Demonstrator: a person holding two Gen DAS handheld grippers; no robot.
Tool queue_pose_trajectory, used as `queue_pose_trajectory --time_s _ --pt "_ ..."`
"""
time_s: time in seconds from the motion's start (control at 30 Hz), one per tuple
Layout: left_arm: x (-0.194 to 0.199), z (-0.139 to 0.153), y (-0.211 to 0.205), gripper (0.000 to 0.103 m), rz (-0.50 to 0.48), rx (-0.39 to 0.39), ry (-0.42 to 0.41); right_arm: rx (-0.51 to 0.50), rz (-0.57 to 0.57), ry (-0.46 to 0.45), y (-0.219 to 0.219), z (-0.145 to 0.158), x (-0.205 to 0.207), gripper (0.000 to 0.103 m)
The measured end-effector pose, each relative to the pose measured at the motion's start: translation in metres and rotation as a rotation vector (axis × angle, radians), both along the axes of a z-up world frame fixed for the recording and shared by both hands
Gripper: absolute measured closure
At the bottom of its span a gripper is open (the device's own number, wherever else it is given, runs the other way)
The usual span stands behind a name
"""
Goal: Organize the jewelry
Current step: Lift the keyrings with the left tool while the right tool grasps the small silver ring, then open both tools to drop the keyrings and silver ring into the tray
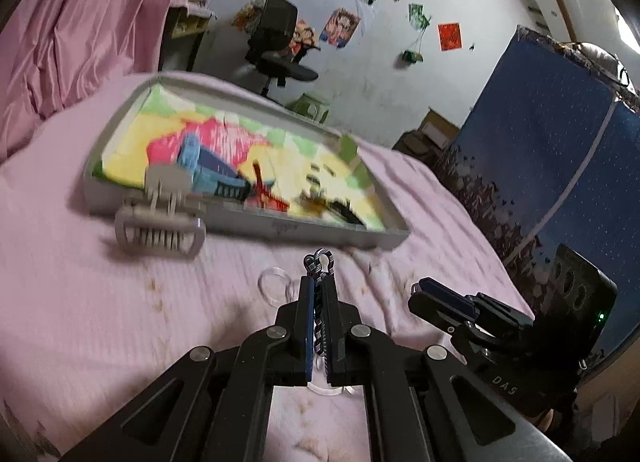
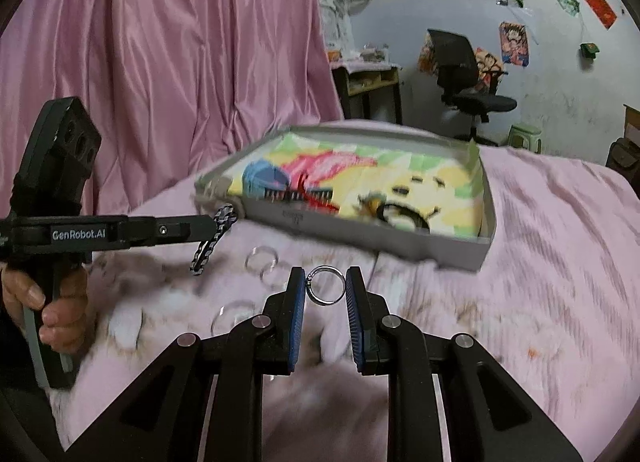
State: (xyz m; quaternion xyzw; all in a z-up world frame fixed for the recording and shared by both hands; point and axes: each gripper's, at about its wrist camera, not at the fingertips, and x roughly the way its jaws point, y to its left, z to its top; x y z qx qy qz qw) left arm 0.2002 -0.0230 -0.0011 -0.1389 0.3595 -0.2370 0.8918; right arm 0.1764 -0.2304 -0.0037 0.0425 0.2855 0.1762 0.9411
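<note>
In the left wrist view my left gripper is shut on a black-and-white braided bracelet, whose loops poke out past the fingertips. The right wrist view shows that bracelet dangling from the left gripper above the bed. My right gripper is shut on a thin silver ring, pinched upright between the blue pads. A grey tray lined with a colourful cloth lies just beyond both grippers. The right gripper appears side-on at the right of the left wrist view.
A beige claw clip leans on the tray's near rim. Clear rings lie on the pink bedspread. The tray holds a blue clip, a red piece and a black hoop. A hand grips the left handle. A pink curtain hangs behind.
</note>
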Motion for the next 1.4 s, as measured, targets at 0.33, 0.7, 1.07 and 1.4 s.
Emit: queue_pose_trajectory --time_s 0.33,0.7,1.07,1.4 --pt "0.051 0.023 -0.012 0.099 0.055 0.012 -0.078 0.012 -0.074 -0.086 0.0 0.017 0.057 0.085" --pt "0.108 0.007 -0.039 0.099 0.077 0.125 0.029 0.007 -0.161 0.003 -0.015 0.001 0.103 0.085" --pt "0.12 -0.012 -0.05 0.099 0.083 0.209 0.12 0.005 -0.183 0.126 -0.016 -0.025 0.12 0.085" --pt "0.122 -0.016 -0.048 0.097 0.09 0.221 0.129 0.007 -0.183 0.167 -0.019 -0.032 0.122 0.083"
